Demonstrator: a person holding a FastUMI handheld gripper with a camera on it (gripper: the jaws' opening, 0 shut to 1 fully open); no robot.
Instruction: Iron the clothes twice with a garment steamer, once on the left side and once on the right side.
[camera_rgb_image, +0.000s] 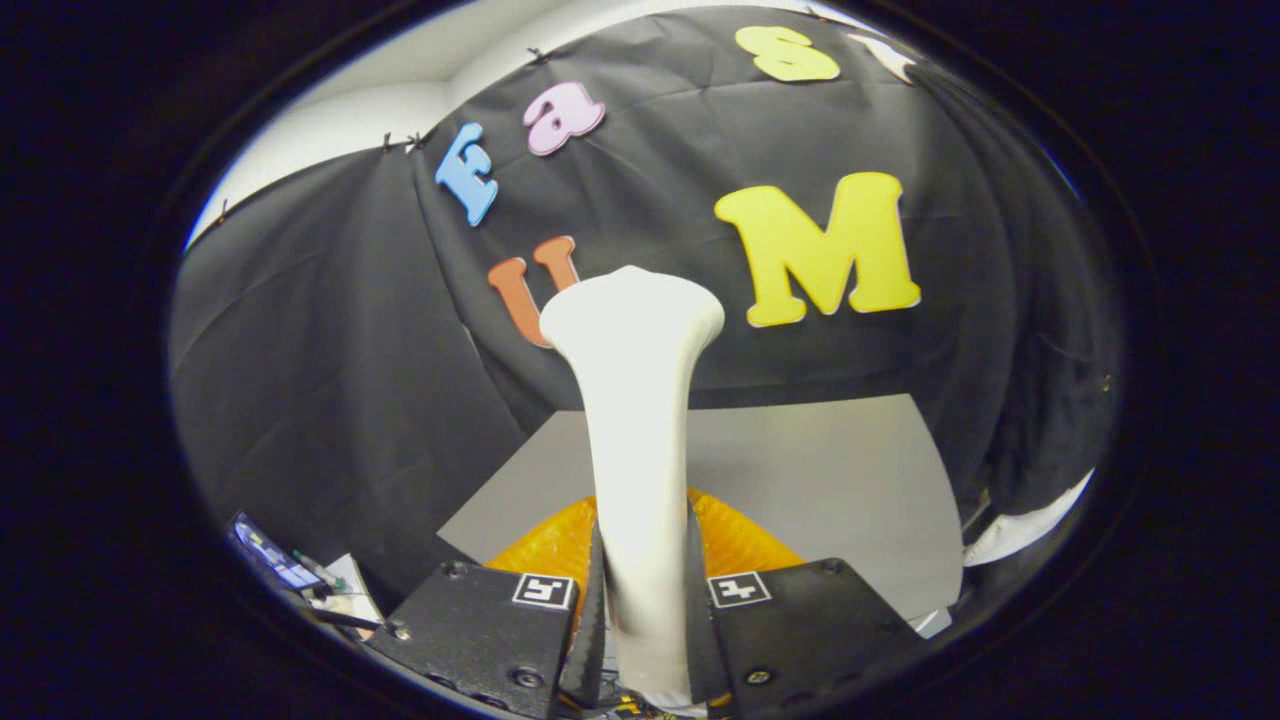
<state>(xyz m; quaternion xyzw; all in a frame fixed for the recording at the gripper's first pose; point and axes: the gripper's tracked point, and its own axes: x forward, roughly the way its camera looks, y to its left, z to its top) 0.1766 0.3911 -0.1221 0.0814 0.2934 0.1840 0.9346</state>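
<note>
Gripper clamped around steamer

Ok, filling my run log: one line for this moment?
gripper: shut on steamer | steamer: upright between fingers | orange cloth: just ahead, on grey table

Legible words, brands, numbers: none. Signs: two black-and-white square coded markers, lower centre, one on each black block of the gripper, whose fingers clamp both sides of the white garment steamer.
</note>
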